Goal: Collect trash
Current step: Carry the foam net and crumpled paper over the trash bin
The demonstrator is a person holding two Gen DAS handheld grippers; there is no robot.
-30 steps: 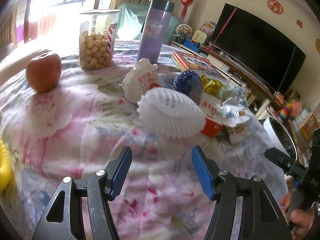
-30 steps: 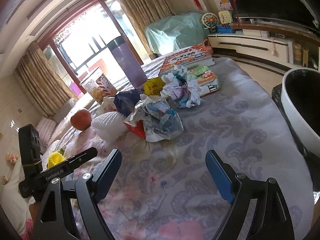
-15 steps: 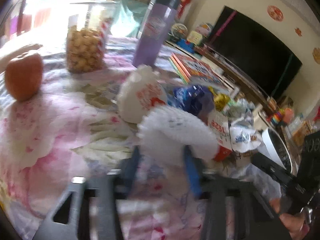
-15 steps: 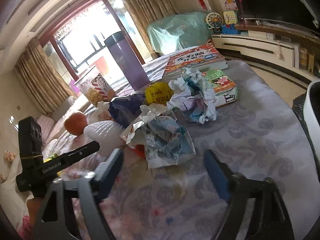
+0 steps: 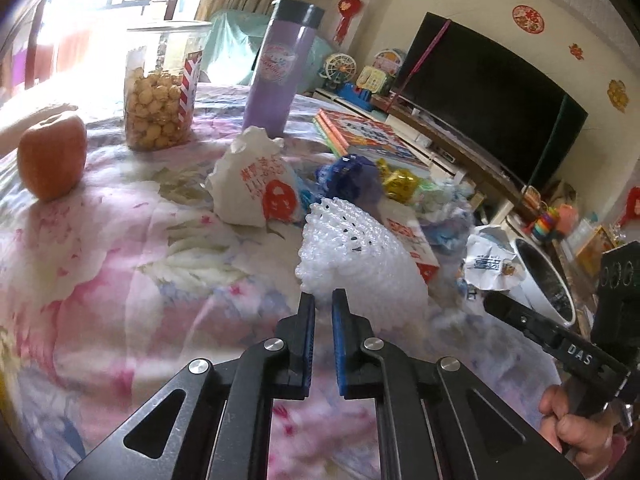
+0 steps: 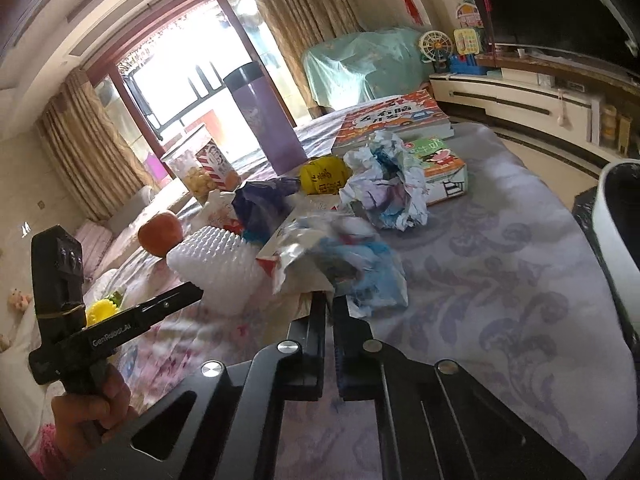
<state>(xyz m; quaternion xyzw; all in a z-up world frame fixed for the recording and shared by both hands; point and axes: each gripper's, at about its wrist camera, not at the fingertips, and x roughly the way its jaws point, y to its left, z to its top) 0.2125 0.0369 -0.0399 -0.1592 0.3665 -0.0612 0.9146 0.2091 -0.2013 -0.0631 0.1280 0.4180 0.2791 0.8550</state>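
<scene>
On the floral tablecloth (image 5: 120, 264), left gripper (image 5: 323, 300) is closing on foam net (image 5: 352, 248); right gripper (image 6: 331, 300) pinches crumpled wrapper (image 6: 340, 264).

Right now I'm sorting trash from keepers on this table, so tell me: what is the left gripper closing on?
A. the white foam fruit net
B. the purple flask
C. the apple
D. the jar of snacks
A: in the left wrist view the left gripper has its jaws closing on the near edge of the white foam fruit net, while the apple, purple flask and jar of snacks stand untouched farther back.
</scene>
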